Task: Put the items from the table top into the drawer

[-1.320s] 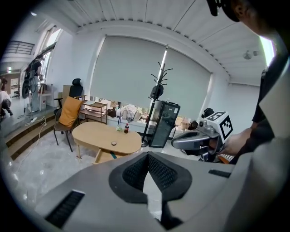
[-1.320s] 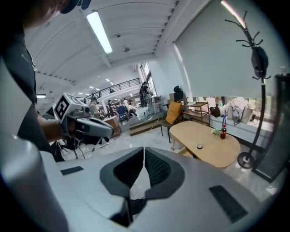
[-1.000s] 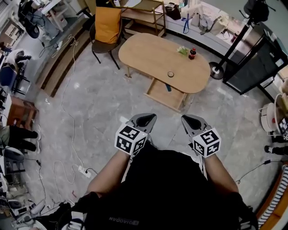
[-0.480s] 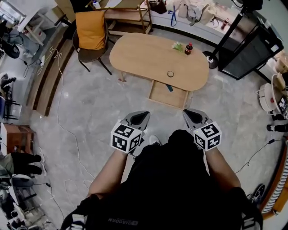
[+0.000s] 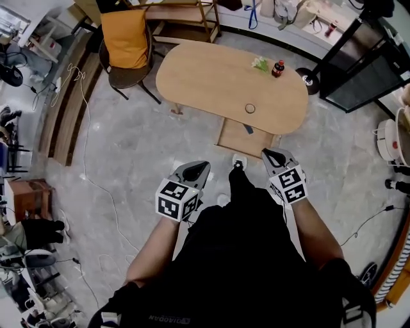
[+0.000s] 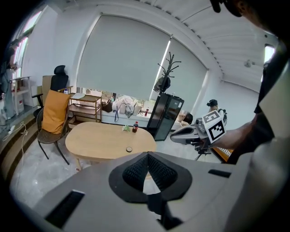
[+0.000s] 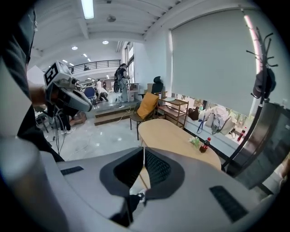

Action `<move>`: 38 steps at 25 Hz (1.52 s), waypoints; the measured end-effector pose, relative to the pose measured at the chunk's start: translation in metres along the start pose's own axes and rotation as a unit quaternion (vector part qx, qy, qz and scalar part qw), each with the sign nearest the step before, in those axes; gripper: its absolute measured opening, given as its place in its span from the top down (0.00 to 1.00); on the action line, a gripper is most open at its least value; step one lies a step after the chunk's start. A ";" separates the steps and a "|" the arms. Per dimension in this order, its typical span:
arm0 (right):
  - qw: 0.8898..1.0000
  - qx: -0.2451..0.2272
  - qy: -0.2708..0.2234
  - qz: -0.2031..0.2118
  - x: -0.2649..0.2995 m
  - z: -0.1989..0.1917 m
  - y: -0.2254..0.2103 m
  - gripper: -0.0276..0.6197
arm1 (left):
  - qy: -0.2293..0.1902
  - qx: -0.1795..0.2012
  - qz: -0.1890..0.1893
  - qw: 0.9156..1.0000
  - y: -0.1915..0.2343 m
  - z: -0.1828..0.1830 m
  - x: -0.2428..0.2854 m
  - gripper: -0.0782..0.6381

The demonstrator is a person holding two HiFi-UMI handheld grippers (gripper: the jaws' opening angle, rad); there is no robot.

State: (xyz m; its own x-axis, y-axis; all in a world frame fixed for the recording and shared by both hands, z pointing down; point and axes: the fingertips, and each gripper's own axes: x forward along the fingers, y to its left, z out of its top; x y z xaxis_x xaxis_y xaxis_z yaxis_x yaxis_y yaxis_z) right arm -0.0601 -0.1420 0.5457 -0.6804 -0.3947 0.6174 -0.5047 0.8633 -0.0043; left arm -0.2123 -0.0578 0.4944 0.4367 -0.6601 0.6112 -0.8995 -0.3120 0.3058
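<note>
The oval wooden table [image 5: 211, 73] stands ahead of me on the grey floor. On it are a small dark bottle with a red cap [image 5: 277, 68], a green and white packet [image 5: 259, 63] and a small round object [image 5: 250, 108]. Under its near side an open drawer [image 5: 238, 142] holds a small blue item [image 5: 248, 130]. My left gripper [image 5: 195, 172] and right gripper [image 5: 274, 157] are held at waist height, well short of the table, both shut and empty. The left gripper view shows the table [image 6: 99, 140], the bottle [image 6: 135, 127] and the right gripper [image 6: 190, 134].
A chair with an orange cushion [image 5: 125, 38] and a wooden shelf [image 5: 186, 16] stand beyond the table's left end. A black cabinet [image 5: 365, 77] and a stand's base [image 5: 307, 80] are at the right. Cables [image 5: 90, 186] trail over the floor on the left.
I have stepped closer to the table, and a foot now shows between the grippers. Both grippers stay shut and side by side.
</note>
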 end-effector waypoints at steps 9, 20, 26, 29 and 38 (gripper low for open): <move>0.996 -0.012 0.084 0.024 0.128 -0.039 -0.100 0.95 | 0.088 0.011 0.008 0.996 0.072 0.044 0.122 0.89; 0.979 0.016 0.196 0.043 0.280 -0.115 -0.173 0.95 | 0.128 -0.014 0.006 0.992 0.129 0.070 0.239 0.89; 0.965 -0.022 0.253 0.065 0.340 -0.160 -0.180 0.82 | 0.164 -0.046 0.003 0.985 0.149 0.041 0.264 0.89; 0.956 -0.052 0.280 0.071 0.363 -0.182 -0.176 0.82 | 0.185 -0.062 -0.002 0.981 0.157 0.023 0.269 0.89; 0.937 -0.147 0.309 0.075 0.408 -0.217 -0.175 0.88 | 0.205 -0.074 0.001 0.976 0.175 0.001 0.279 0.89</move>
State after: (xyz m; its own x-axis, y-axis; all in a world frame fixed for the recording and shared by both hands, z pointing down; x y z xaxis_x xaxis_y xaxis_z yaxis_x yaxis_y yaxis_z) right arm -0.1335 -0.3857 0.9690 -0.2484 -0.0834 0.9651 -0.1991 0.9794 0.0334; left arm -0.2477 -0.2974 0.7179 0.4304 -0.3226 0.8430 -0.9020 -0.1898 0.3878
